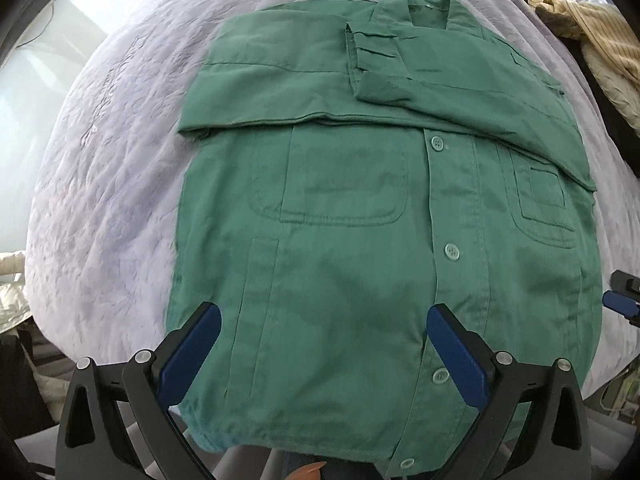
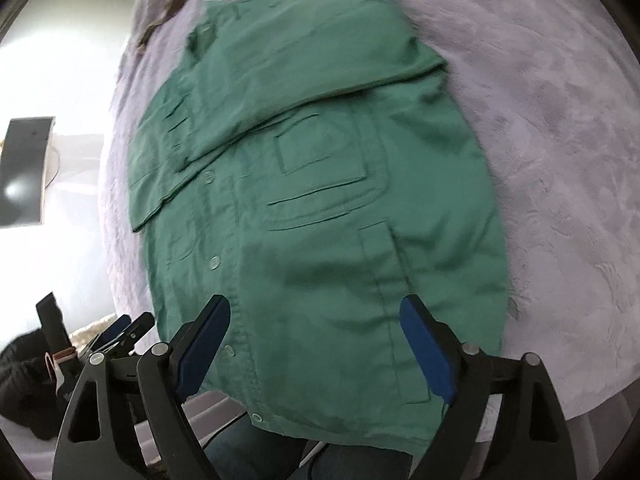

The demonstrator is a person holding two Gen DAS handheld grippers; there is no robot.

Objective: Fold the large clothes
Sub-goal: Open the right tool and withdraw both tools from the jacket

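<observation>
A green button-up shirt (image 1: pixel 360 208) lies flat, front up, on a lilac bedspread (image 1: pixel 104 184). Both sleeves are folded across its chest, one cuff (image 1: pixel 360 64) lying near the collar (image 1: pixel 428 8). My left gripper (image 1: pixel 324 320) hovers above the shirt's lower hem, open, its blue pads (image 1: pixel 192 356) wide apart with nothing between them. The same shirt (image 2: pixel 320 200) fills the right wrist view. My right gripper (image 2: pixel 316 312) hangs over the hem at the shirt's other side, open, with nothing in it. The tip of the right gripper (image 1: pixel 620 300) shows at the right edge of the left wrist view.
A beige striped cloth (image 1: pixel 596 36) lies at the bed's far right corner. The bedspread (image 2: pixel 560 160) spreads on both sides of the shirt. A dark screen (image 2: pixel 24 172) stands off the bed to the left. A person's jeans-clad legs (image 2: pixel 352 460) show under the near edge.
</observation>
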